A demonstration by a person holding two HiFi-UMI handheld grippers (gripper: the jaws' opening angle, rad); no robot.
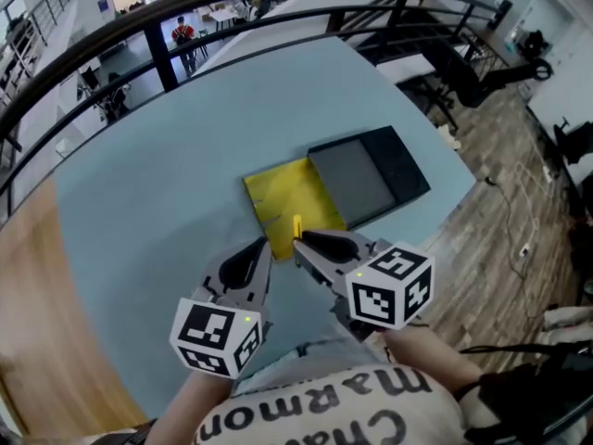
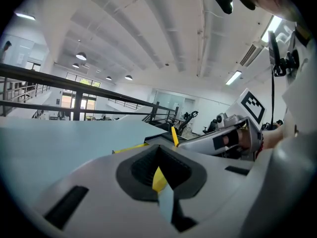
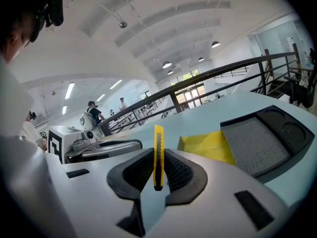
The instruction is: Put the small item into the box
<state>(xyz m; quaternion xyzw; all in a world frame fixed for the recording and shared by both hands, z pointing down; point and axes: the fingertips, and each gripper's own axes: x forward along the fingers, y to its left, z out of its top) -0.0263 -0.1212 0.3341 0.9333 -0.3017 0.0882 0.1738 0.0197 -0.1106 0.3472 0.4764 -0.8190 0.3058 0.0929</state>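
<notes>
Near, left: left gripper, jaws together, empty. Just right of it: right gripper, jaws clamped on yellow knife, which stands upright, off table, by near edge of yellow box. Farther right: black tray, touching box.

Yellow plastic cutter; matt black box, textured grey lining; smooth table.

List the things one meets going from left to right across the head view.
left gripper → right gripper, shut on the yellow cutter → black box with grey lining. The yellow sheet is left out: it overlaps both grippers.
</notes>
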